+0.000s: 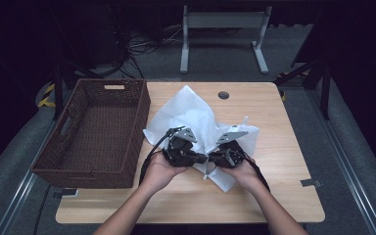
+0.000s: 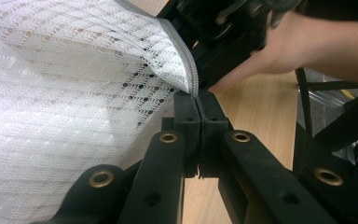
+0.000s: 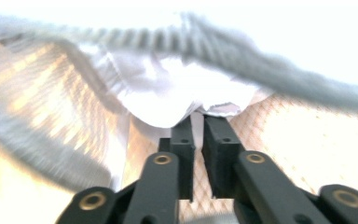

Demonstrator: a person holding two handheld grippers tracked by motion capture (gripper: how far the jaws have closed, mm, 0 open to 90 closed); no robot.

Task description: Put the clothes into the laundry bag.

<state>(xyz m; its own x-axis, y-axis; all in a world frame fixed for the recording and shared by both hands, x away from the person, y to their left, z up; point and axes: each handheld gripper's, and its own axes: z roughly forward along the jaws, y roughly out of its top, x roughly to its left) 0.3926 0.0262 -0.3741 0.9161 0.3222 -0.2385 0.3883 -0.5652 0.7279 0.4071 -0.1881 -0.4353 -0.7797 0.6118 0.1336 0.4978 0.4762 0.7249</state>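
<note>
Two risks stand out. On the surface point(image 1: 274, 196), beside the wicker basket point(image 1: 98, 129), lies the white mesh bag point(image 1: 196, 117), held up at its near edge. If the left tool point(image 2: 196, 100), clamped tight on the zipper hem, tugs, the mesh could tear. With the right tool point(image 3: 198, 123) parted slightly around the fabric, its corner may slip free.

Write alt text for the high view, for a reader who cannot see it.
Two hands hold the left hand-held gripper and the right hand-held gripper tip to tip over a crumpled white mesh bag on a wooden table. An empty brown wicker basket stands on the left.
</note>
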